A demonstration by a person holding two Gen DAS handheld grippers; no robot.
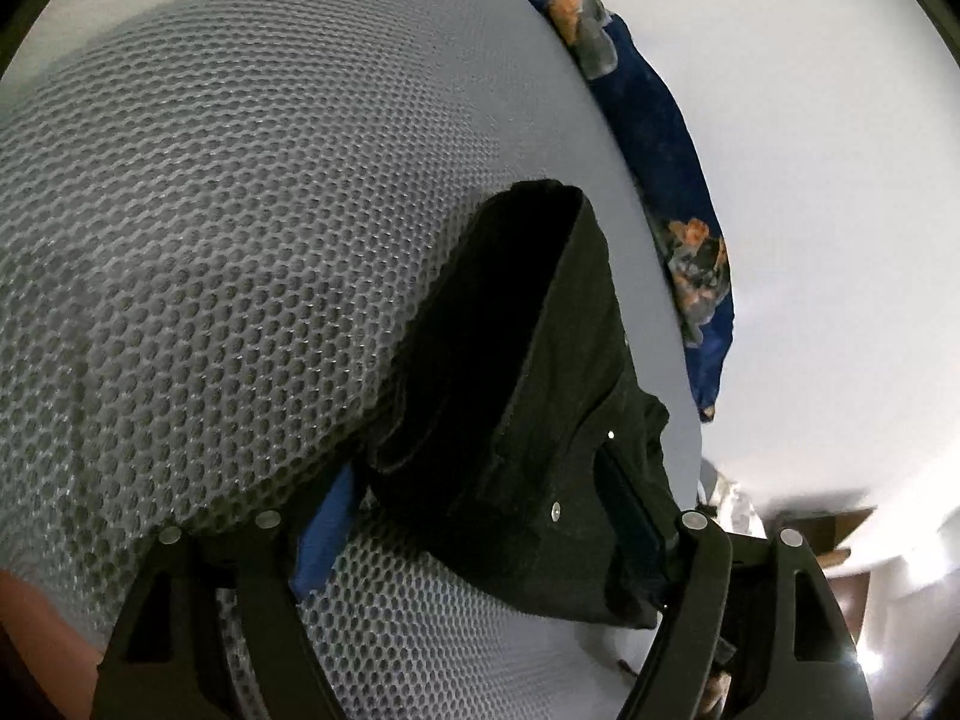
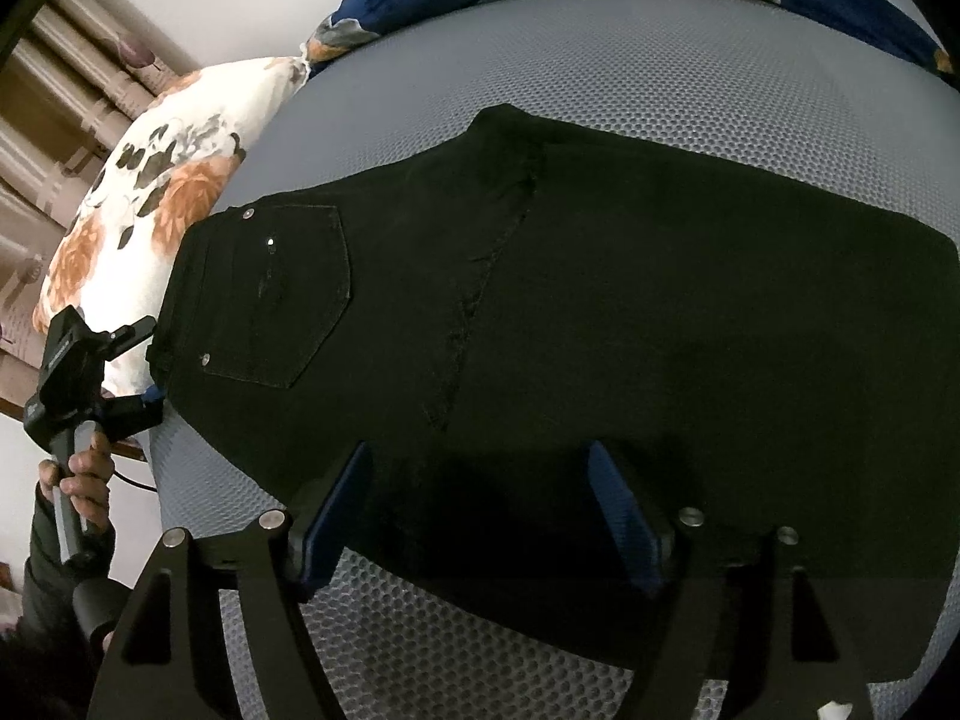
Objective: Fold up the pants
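Black pants (image 2: 600, 300) lie folded flat on a grey mesh mattress (image 2: 660, 60), back pocket up and waistband toward the left. My right gripper (image 2: 480, 510) hovers open over the near edge of the pants, its blue pads wide apart and pressing on nothing. My left gripper (image 2: 155, 360), held by a person's hand (image 2: 87, 468), sits at the waistband's near corner. In the left wrist view the waistband end of the pants (image 1: 540, 390) lies between the wide-open fingers of the left gripper (image 1: 480, 522). Fabric drapes against the right finger, and I see no squeeze.
A white pillow (image 2: 150, 192) with orange flowers lies beyond the waistband. A dark blue flowered blanket (image 2: 456, 6) runs along the mattress's far side, seen also as the blanket (image 1: 660, 138) against a white wall. Striped curtains (image 2: 72, 60) hang at the left.
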